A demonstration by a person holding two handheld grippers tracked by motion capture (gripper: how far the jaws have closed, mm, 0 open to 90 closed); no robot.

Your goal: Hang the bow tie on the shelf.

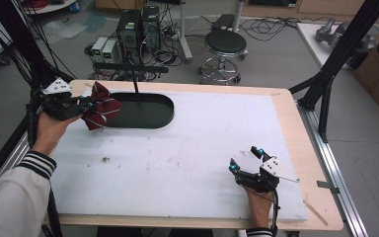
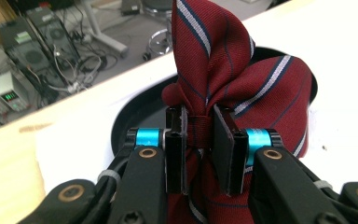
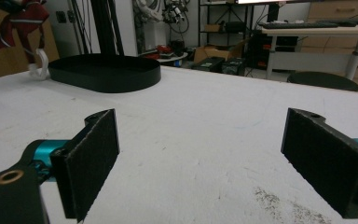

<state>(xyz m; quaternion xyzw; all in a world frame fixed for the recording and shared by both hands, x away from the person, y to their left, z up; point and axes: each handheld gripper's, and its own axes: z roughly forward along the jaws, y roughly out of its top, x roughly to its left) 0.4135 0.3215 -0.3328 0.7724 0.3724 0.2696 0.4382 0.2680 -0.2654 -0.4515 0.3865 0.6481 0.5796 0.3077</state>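
The red striped tie (image 2: 242,88) is bunched near the table's far left corner, by the left end of the black oval tray (image 1: 143,111). The left gripper view shows what the high view blurs: the pads (image 2: 223,149) pinch its narrow waist, folds fanning upward beyond them (no single long axis reads). The left gripper (image 1: 79,106) clamps it from the left. The right gripper (image 1: 246,160) rests near the near right corner, jaws wide.

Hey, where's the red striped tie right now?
In the high view the red striped tie is at the table's far left, clamped in the left gripper beside the left end of the black oval tray.
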